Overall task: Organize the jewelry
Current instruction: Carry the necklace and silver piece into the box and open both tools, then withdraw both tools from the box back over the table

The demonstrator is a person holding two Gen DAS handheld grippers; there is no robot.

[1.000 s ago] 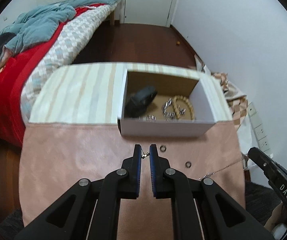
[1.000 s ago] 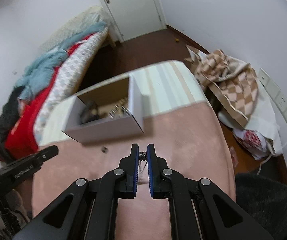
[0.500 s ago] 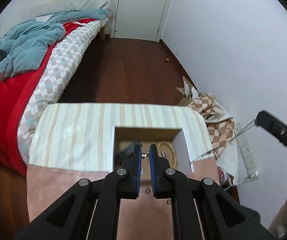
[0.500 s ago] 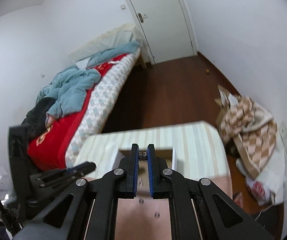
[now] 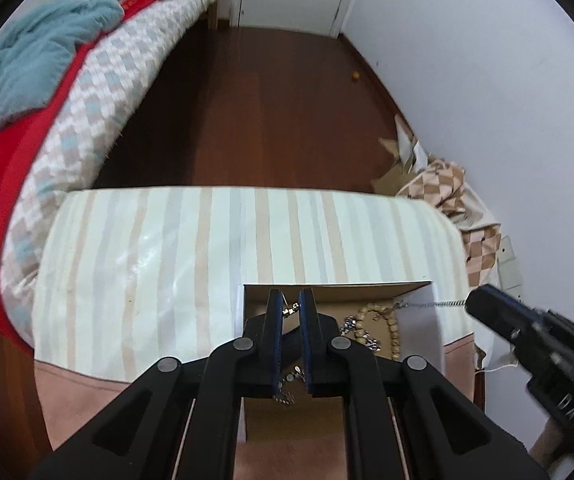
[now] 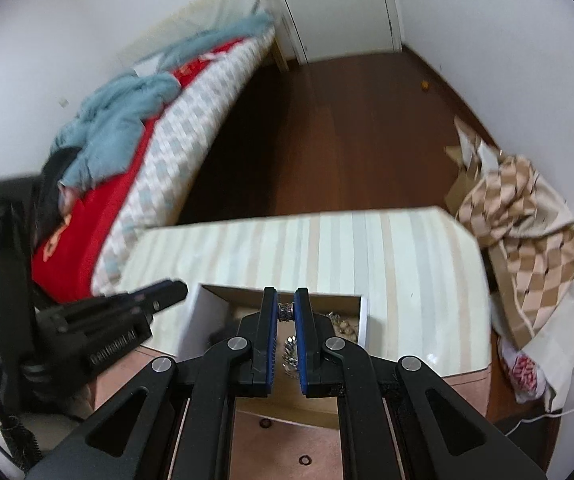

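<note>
Left wrist view: left gripper [image 5: 290,307] over the near-left part of the open cardboard box [image 5: 335,289], fingers nearly closed, pinching the clasp end of a thin silver chain [image 5: 433,303]. Chain runs taut rightward above the box to the right gripper [image 5: 471,303], which comes in from the right, blurred. Inside the box: a wooden bead bracelet [image 5: 391,322] right of the fingers, small silver pieces [image 5: 361,330] beside it. The gripper body hides the near half of the box. Box sits on the worktop [image 5: 147,256], on its striped cloth; pink cloth nearer than the box. Bed [image 5: 31,128] far left of the box, checked fabric pile [image 5: 443,184] far right of it.

Right wrist view: right gripper [image 6: 286,307] over the same box [image 6: 327,300], fingers nearly closed on a small dark link at the chain's other end [image 6: 286,312]. Left gripper [image 6: 163,292] enters left of the box, blurred. Only here: two small dark rings [image 6: 305,459] on the pink cloth nearer than the box, and a silver cluster [image 6: 289,354] between the finger stems. The span of chain between the grippers is not visible here.
</note>
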